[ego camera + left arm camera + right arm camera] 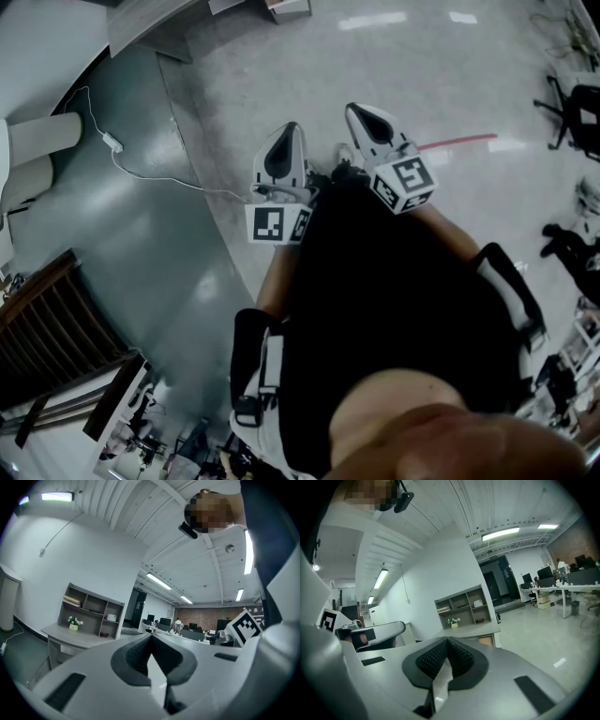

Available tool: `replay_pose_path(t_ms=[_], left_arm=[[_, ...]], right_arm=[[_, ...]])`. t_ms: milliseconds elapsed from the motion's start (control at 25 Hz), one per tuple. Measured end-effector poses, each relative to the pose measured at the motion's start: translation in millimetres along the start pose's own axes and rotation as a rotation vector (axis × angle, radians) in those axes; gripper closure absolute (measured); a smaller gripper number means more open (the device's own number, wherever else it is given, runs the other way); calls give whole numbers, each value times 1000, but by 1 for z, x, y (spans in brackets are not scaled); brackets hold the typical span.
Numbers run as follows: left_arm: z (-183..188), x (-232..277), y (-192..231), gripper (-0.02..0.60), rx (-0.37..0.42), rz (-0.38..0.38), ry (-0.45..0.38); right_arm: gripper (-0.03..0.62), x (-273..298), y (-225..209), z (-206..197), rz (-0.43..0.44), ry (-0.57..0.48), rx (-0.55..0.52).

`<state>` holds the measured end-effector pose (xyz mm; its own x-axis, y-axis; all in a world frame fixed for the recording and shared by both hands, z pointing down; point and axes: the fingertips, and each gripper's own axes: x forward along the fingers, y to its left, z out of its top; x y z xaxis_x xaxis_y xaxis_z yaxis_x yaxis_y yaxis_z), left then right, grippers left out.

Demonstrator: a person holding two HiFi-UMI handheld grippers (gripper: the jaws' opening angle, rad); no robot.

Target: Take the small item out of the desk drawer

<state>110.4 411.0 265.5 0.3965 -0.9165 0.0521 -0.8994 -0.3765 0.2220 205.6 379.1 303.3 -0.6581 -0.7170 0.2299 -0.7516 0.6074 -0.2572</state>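
In the head view both grippers are held close in front of the person's dark torso, above the floor. My left gripper [287, 131] and my right gripper [358, 111] both have their jaws together with nothing between them. The left gripper view looks past its closed jaw tips [151, 637] at a grey desk [70, 637] with a shelf unit [91, 611] on top, against a white wall. The right gripper view shows my right gripper [446, 641] shut, and the same desk [471, 631] farther off, with a light brown front panel [486, 641] under its top. No small item is visible.
A white cable with an adapter [112, 142] trails across the floor on the left. A dark slatted wooden piece [52, 323] sits at the lower left, black office chairs [574, 112] at the right. Office tables [562, 586] stand far right across open floor.
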Motion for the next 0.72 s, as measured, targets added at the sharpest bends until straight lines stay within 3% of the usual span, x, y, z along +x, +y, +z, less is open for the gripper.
replay_pose_path(t_ms=[360,720], left_arm=[[-11,13,-6,583,5,35,9],[-11,46,26,583,-6,30,2]], right_arm=[[595,14,-18,-1,48,6,-1],[595,53,-30,3,47,15,-10]])
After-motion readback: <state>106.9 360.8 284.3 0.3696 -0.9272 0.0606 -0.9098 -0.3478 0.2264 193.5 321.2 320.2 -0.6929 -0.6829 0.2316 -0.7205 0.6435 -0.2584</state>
